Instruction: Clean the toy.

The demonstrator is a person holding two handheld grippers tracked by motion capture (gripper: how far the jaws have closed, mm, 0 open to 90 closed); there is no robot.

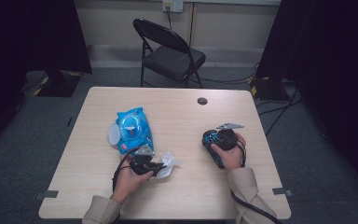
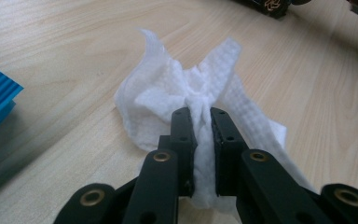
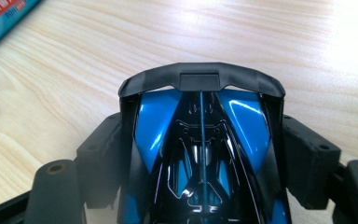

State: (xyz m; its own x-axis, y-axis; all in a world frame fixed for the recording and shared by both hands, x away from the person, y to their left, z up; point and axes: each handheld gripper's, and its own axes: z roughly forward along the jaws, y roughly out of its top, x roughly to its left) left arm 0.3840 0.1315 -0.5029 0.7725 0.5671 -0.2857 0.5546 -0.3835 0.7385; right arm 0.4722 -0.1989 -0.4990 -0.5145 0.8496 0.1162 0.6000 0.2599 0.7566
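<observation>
L hand [image 1: 129,179] comes in from bottom edge, forearm angled up and slightly right, sleeve beige; L gripper [image 1: 161,167] low over table near front edge, jaws pointing right in high view; in L gripper view jaws nearly together, pinching a bunched fold of white wipe [image 2: 186,93] between pads; wipe fans out crumpled beyond the tips, lower part resting on the wood, rest lifted a bit; R hand [image 1: 230,154] enters bottom right, wrist bent inward, fingers wrapped over R gripper [image 1: 214,142], grey 3-cornered plate on top; R gripper jaws stand wide, one each side of blue/black toy car [image 3: 200,154], pads against its flanks, so clamped on car body; car's black wing [image 3: 200,79] faces away from camera, table beyond it; in high view car [image 1: 210,139] sits right of table centre, under/just ahead of R hand; can't tell if wheels touch the wood; wipe and car well apart, bare wood between; blue wipes pack [image 1: 134,128] lies left of centre, just behind L gripper, round lid flipped open to its left; pack corner also visible at left edge of L gripper view; round cable hole [image 1: 202,101] near far edge; black folding chair [image 1: 168,51] beyond table [image 1: 242,196]; cables trail from both grippers off front edge; nothing between the two grippers.
</observation>
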